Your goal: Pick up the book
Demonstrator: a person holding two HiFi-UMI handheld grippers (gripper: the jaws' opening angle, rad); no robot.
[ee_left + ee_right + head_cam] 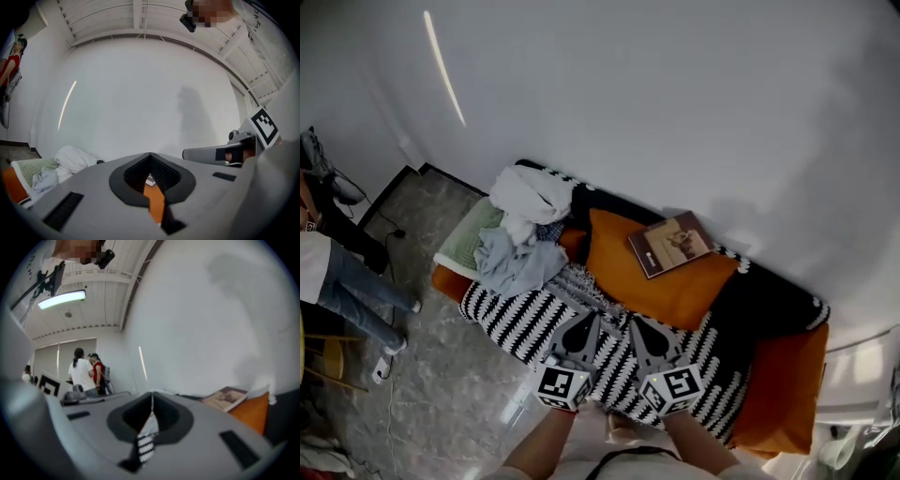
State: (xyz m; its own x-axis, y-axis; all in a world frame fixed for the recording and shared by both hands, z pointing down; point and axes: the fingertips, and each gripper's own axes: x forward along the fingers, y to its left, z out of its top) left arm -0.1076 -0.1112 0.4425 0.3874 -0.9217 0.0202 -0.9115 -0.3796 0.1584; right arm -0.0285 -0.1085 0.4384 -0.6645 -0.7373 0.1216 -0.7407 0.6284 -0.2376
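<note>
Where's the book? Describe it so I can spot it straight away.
Find the sofa against the white wall, then the orange cushion near its middle. The book lies flat on the cushion's upper part. It is thin and brown, the only flat, stiff thing there, unlike the crumpled clothes to the left.

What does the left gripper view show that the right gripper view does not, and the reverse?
Left gripper view only: the clothes pile. Right gripper view only: the ceiling lamp and the book with its cover in plain sight; the left gripper view may give at most a sliver of it. Both: the white wall, the orange pillow, and shut jaws, on the left gripper and the right gripper alike.
</note>
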